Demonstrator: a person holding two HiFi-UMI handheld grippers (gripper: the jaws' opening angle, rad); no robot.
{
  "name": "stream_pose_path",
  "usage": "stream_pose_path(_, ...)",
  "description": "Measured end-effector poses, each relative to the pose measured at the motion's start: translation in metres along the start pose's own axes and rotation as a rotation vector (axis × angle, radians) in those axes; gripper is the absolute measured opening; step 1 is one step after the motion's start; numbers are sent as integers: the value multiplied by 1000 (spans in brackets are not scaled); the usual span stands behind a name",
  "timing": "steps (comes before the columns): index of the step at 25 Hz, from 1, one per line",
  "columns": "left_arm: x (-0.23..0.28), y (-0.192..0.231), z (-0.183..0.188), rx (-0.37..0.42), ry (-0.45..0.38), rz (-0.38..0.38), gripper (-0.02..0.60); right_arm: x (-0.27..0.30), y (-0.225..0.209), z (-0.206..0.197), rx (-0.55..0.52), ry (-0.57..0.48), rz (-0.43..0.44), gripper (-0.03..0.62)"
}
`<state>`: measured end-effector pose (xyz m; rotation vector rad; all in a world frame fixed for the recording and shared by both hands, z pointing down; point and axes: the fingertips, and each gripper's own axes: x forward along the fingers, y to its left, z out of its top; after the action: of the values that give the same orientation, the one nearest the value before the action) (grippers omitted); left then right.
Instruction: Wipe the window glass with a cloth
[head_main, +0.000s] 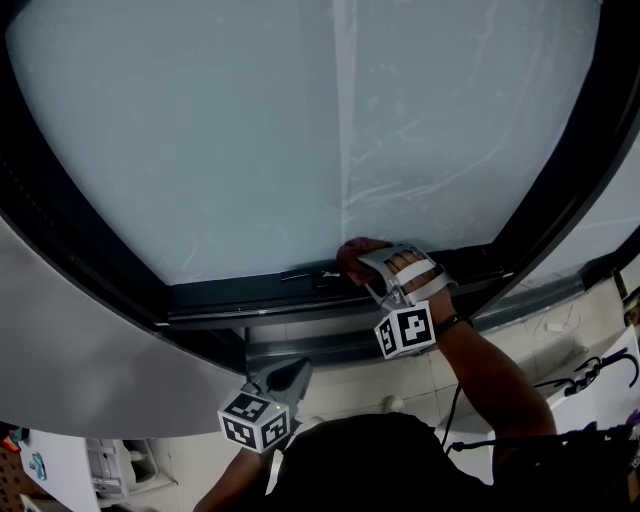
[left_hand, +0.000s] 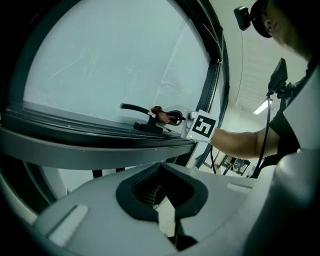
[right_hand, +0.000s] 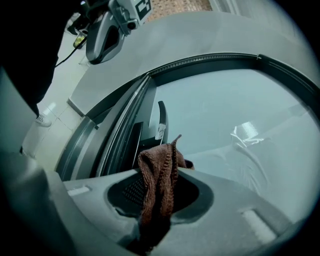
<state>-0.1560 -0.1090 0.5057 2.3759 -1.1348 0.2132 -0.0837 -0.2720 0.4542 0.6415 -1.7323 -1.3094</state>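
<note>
The window glass (head_main: 300, 130) fills the upper head view, streaked at the right. My right gripper (head_main: 375, 268) is at the bottom edge of the pane, shut on a brown knitted cloth (head_main: 352, 256) that touches the glass beside a black window handle (head_main: 305, 274). In the right gripper view the cloth (right_hand: 159, 180) hangs bunched between the jaws, with the glass (right_hand: 225, 115) just ahead. My left gripper (head_main: 290, 378) hangs lower, below the sill, shut and holding nothing. In the left gripper view, its jaws (left_hand: 162, 200) point up toward the cloth (left_hand: 161, 115).
A dark window frame (head_main: 560, 200) curves around the pane, with a grey sill rail (head_main: 300, 345) beneath. A grey wall panel (head_main: 90, 350) lies at the lower left. Below are a tiled floor (head_main: 500, 340), black cables (head_main: 600, 375) at the right and a white unit (head_main: 110, 465).
</note>
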Motion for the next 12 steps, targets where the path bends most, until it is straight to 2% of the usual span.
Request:
stream_pose_path(2, -6, 2, -3, 13, 6, -3, 17, -14, -3, 3, 55, 18, -7, 75)
stream_pose_path(5, -13, 0, -10, 26, 27, -28, 17, -47, -1, 14, 265, 5, -1, 75)
stream_pose_path(7, -15, -3, -18, 36, 48, -49, 17, -71, 13, 29, 488, -33, 40, 75)
stream_pose_path(12, -14, -14, -36, 70, 98, -109, 17, -114, 80, 73, 1096, -176, 219, 75)
